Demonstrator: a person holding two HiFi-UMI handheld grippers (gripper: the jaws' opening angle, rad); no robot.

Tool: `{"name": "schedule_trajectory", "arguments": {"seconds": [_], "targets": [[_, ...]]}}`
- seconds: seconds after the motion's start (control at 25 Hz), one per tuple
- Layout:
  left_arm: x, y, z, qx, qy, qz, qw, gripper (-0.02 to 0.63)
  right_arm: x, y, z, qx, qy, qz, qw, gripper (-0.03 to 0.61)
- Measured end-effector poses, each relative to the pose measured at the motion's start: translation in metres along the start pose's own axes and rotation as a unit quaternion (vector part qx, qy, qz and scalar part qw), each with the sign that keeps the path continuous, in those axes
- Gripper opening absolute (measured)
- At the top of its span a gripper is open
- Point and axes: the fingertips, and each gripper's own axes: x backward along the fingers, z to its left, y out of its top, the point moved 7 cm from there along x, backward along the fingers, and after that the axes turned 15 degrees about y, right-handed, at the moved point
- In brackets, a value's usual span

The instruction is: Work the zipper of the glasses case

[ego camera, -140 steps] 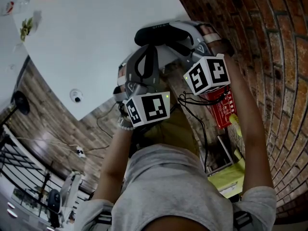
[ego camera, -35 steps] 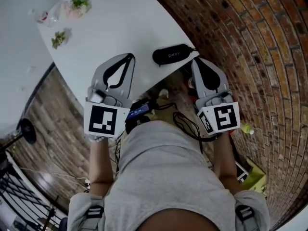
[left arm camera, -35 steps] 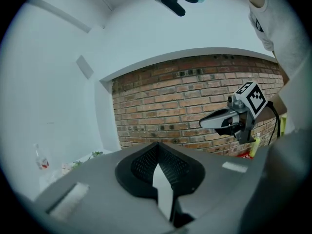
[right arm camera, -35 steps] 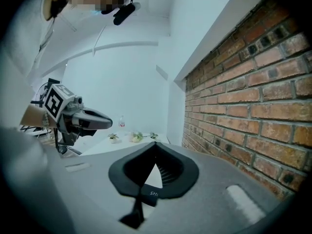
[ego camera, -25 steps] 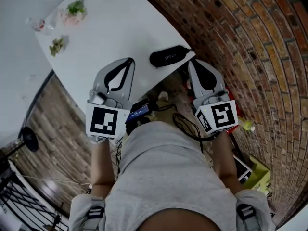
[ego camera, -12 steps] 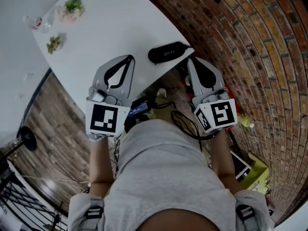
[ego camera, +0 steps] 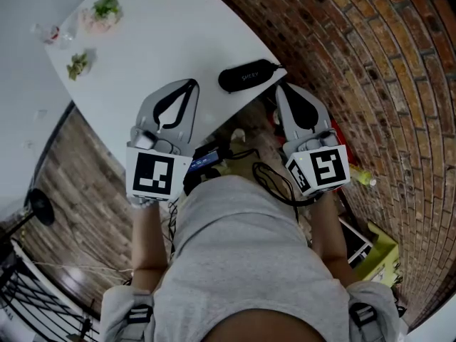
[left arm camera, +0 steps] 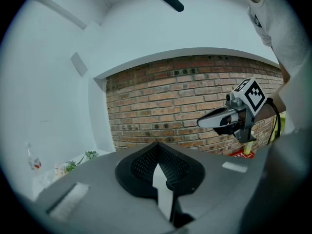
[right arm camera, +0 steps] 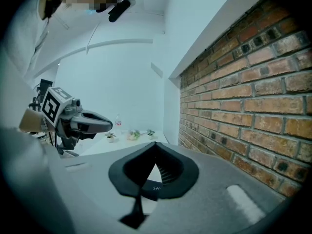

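One white bench first, carrying the glasses case at the corner next to the brick wall. Then the left gripper, left of the case and apart from it, jaws pressed together on nothing. Then the right gripper, just short of the case's right end, jaws likewise together and empty, contact with the case not clear. Seconds ago raised and bunched together close to the case; now lowered and parted to either side of it, barely drifting through the last second. Smallest, the zipper pull: too small to find. Probably a reset, with no hold on case or pull yet; next, open a jaw and seek the pull.
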Motion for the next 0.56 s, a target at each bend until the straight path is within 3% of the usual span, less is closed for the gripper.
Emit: {"name": "schedule_trajectory", "arguments": {"seconds": [0.56], "targets": [[-0.0018, -0.0035, 0.0047, 0.003, 0.006, -0.001, 1.0000, 0.012, 0.0006, -0.0037, -0.0009, -0.003, -0.006, 0.006, 1.000, 0.002]]}}
